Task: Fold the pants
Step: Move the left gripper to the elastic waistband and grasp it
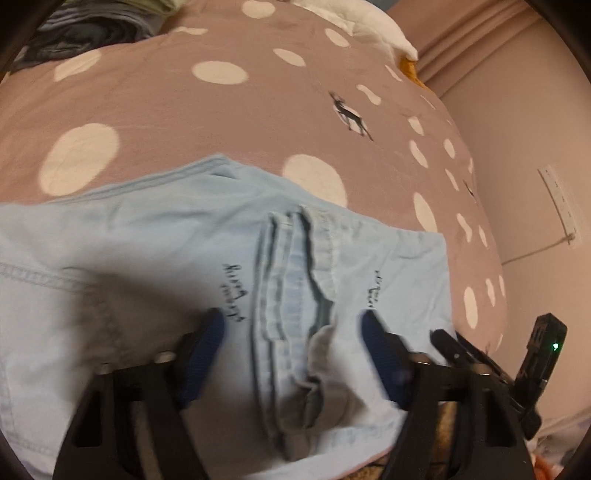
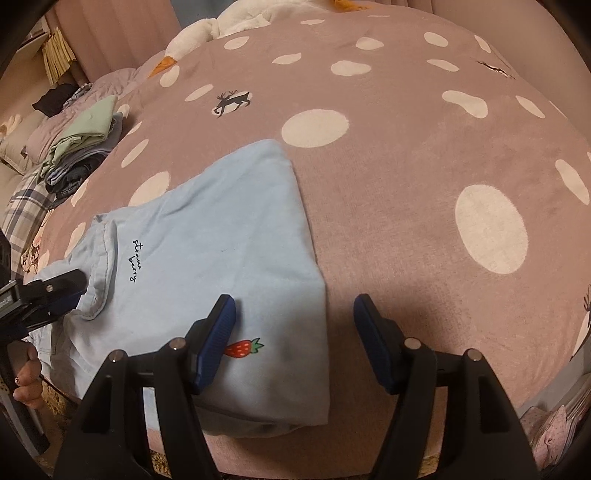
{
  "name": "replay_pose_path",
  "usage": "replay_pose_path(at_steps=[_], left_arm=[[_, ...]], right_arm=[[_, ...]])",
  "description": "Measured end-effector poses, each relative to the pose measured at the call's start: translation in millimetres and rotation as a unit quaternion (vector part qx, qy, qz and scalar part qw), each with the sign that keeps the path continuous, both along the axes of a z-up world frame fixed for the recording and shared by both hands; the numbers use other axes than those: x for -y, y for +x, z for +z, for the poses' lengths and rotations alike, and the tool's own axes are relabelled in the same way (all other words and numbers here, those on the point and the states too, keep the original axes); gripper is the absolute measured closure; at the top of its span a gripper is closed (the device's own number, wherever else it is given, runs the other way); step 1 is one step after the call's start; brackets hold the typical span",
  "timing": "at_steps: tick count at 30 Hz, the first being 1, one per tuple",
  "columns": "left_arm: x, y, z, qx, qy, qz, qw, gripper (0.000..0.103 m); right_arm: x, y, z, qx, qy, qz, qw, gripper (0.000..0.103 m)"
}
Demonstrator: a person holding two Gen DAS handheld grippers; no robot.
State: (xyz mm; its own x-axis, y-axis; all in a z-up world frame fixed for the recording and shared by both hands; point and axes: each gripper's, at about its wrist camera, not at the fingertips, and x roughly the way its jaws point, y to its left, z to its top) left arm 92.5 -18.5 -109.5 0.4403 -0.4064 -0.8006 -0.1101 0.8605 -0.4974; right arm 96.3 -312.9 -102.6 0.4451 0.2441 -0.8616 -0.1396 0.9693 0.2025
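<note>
While the pants point(image 2: 221, 236) are lying folded near the bed's point(image 2: 406, 184) front edge, both grippers' fingers are hovering apart, gripping nothing; the left gripper point(image 1: 291, 325) should pinch all waistband layers together.

My pink bedspread point(image 2: 406, 177) with white dots and deer prints, stack of folded clothes point(image 2: 83, 147) at its left edge, white goose plush point(image 2: 221, 18) at far end, wall socket strip point(image 1: 559, 206).
</note>
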Motion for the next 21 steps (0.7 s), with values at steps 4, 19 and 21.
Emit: replay_pose_path(at_steps=[4, 19, 21], left_arm=[[9, 2, -8, -0.013, -0.022, -0.03, 0.9992, 0.098], [-25, -29, 6, 0.003, 0.047, 0.027, 0.9985, 0.097], [-27, -29, -3, -0.006, 0.041, 0.032, 0.9986, 0.094]], right_arm=[[-3, 0, 0, 0.002, 0.0, 0.003, 1.0, 0.036], [-44, -3, 24, 0.035, -0.01, 0.067, 0.997, 0.039], [-54, 0, 13, 0.025, -0.031, 0.073, 0.997, 0.039]])
